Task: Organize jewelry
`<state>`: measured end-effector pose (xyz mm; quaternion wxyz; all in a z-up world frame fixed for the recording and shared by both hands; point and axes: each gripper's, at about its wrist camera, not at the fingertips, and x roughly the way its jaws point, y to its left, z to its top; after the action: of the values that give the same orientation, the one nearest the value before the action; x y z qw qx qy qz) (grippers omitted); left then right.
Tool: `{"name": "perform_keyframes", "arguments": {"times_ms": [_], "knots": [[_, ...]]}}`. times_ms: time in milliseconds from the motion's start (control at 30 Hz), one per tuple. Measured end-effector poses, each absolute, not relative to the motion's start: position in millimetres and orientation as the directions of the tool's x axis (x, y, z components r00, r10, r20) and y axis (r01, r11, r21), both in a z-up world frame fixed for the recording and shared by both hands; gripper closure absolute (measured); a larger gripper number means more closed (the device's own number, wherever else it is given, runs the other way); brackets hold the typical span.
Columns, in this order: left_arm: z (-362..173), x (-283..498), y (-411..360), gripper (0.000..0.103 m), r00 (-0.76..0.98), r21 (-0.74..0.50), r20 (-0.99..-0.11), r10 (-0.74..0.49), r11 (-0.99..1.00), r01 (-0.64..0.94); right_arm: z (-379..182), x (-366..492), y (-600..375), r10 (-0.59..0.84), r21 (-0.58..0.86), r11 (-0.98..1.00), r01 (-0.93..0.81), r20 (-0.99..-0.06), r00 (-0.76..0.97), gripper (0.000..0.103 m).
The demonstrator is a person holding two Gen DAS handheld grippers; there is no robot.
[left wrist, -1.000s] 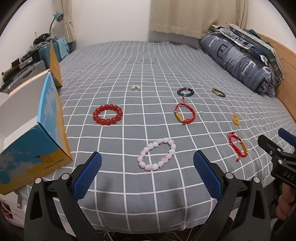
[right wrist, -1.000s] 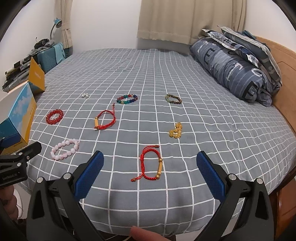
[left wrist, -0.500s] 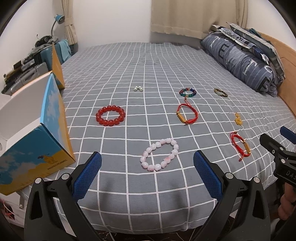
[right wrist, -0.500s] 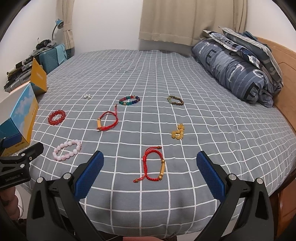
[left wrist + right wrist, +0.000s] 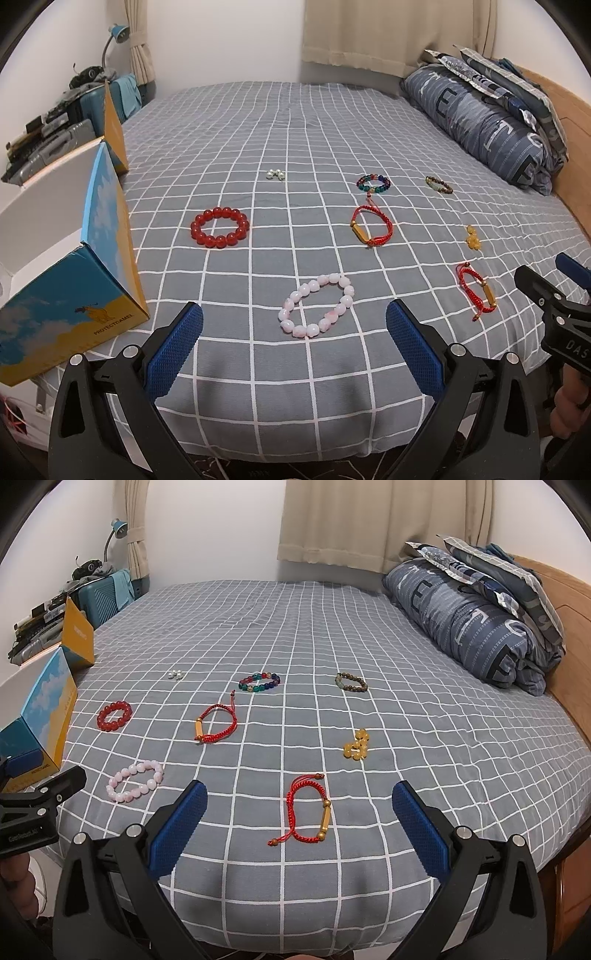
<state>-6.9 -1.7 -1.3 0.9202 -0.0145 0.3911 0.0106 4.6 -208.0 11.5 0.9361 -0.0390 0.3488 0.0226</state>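
Several bracelets lie spread on a grey checked bed. A pink bead bracelet [image 5: 317, 311] lies just ahead of my open, empty left gripper [image 5: 294, 339]. A red cord bracelet [image 5: 307, 810] with a gold tube lies just ahead of my open, empty right gripper [image 5: 299, 821]. Farther off lie a red bead bracelet [image 5: 220, 231], a second red cord bracelet [image 5: 371, 230], a multicoloured bead bracelet [image 5: 373, 184], a brown bead bracelet [image 5: 438, 185], a yellow bead cluster [image 5: 472, 238] and small pearls [image 5: 276, 174]. An open blue and yellow box [image 5: 70, 254] stands at the bed's left edge.
A rolled blue quilt and pillows [image 5: 476, 620] lie along the right side by a wooden headboard [image 5: 569, 602]. A teal suitcase [image 5: 101, 600] and clutter stand beyond the box at the left. Curtains hang at the far wall.
Both grippers have moved slightly forward over the bed's near edge, so the bracelets sit a little closer. Both stay open and empty. Nothing on the bed has moved.
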Motion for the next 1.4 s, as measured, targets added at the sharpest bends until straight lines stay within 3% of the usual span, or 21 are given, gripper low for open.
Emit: {"name": "perform_keyframes", "arguments": {"times_ms": [1000, 1400], "knots": [[4.6, -6.5, -2.9, 0.006, 0.701, -0.009, -0.713, 0.015, 0.999, -0.03, 13.4, 5.8, -211.5, 0.02, -0.045, 0.997, -0.065, -0.653, 0.757, 0.006], [33.0, 53.8, 24.1, 0.006, 0.688, -0.027, -0.725, 0.007, 0.999, -0.038, 46.7, 45.9, -208.0, 0.015, -0.087, 0.992, -0.088, -0.623, 0.782, 0.006]]}}
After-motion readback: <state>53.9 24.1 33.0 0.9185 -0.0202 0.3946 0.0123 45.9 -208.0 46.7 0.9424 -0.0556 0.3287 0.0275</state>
